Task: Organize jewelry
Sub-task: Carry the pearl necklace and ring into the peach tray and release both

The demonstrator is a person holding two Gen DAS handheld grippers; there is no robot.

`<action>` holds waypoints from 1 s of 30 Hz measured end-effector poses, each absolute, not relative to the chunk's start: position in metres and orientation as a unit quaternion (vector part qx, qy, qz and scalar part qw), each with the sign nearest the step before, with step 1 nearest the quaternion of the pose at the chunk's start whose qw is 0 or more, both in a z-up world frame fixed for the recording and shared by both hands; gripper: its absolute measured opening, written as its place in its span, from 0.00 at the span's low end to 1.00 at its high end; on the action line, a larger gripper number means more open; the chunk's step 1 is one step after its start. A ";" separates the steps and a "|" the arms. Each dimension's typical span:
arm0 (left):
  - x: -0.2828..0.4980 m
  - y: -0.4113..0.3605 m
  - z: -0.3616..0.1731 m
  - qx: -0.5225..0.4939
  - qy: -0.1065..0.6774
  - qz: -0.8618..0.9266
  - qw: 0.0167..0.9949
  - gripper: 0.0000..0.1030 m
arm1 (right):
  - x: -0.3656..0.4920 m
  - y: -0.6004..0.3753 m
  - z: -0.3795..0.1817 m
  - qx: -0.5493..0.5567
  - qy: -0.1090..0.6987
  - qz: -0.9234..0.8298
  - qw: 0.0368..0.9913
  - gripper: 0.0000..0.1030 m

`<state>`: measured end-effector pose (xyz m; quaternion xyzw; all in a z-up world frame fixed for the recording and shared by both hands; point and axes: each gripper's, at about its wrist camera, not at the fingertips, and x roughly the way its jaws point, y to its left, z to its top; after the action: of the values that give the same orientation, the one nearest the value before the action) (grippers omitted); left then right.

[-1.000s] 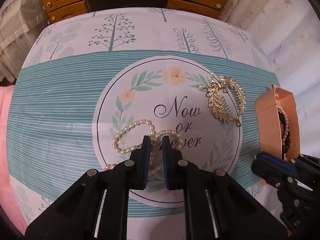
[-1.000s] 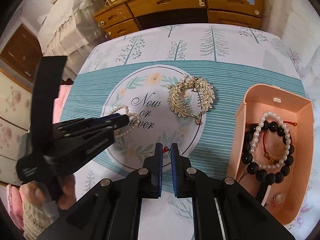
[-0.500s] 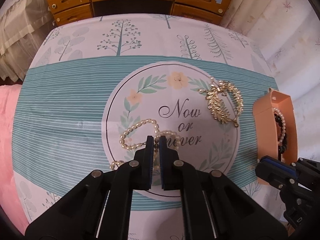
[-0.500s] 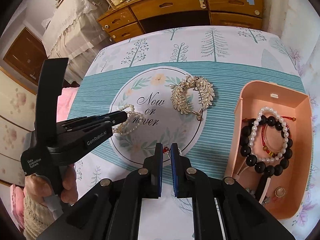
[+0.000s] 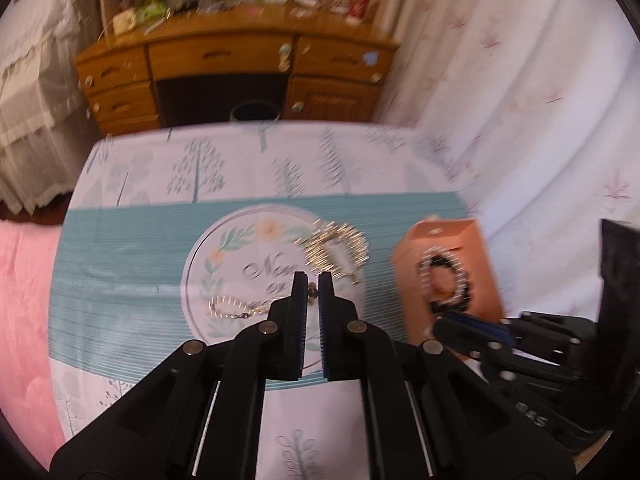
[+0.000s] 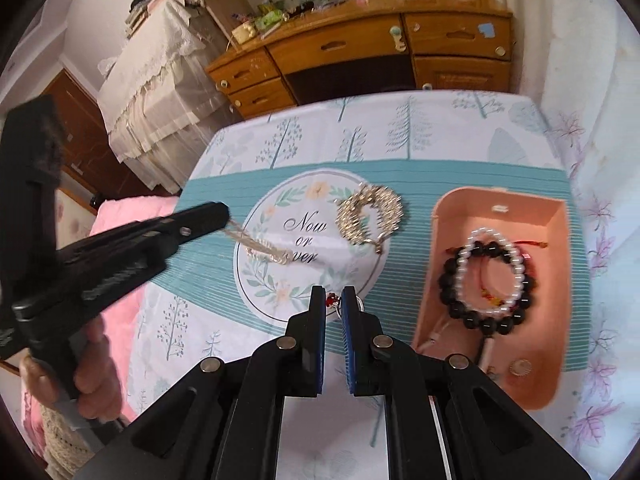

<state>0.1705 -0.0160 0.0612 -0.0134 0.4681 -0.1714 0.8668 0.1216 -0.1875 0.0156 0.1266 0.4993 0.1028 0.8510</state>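
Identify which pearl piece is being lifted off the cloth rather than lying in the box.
The pearl necklace, dangling stretched from the left tool over the tablecloth; the white pearl bracelet lies untouched in the pink box.

Cluttered wooden desk [image 6: 360, 52], lace-draped furniture [image 6: 152, 72]

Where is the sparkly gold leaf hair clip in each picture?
Left wrist view: the gold leaf hair clip lies just above the left claw, a bit right of middle, blurred.
Right wrist view: it lies near the middle, above the right claw.
Shared landmark: in both views it lies between the "Now or never" lettering and the peach jewelry box.
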 end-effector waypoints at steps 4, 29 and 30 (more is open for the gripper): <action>0.153 -0.042 0.102 0.000 0.438 -0.195 0.877 0.03 | 0.104 -0.215 0.037 0.132 0.480 0.086 0.863 0.08; 0.118 -0.187 0.111 0.037 0.438 -0.285 0.852 0.03 | 0.031 -0.346 0.022 0.178 0.472 0.018 0.863 0.08; 0.118 -0.186 0.107 0.036 0.441 -0.285 0.850 0.03 | 0.030 -0.344 0.021 0.176 0.474 0.021 0.863 0.08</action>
<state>0.1176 -0.1858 0.1071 0.0363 0.4411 -0.2852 0.8501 0.0299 -0.3441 0.0208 0.1761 0.4737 0.0207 0.8626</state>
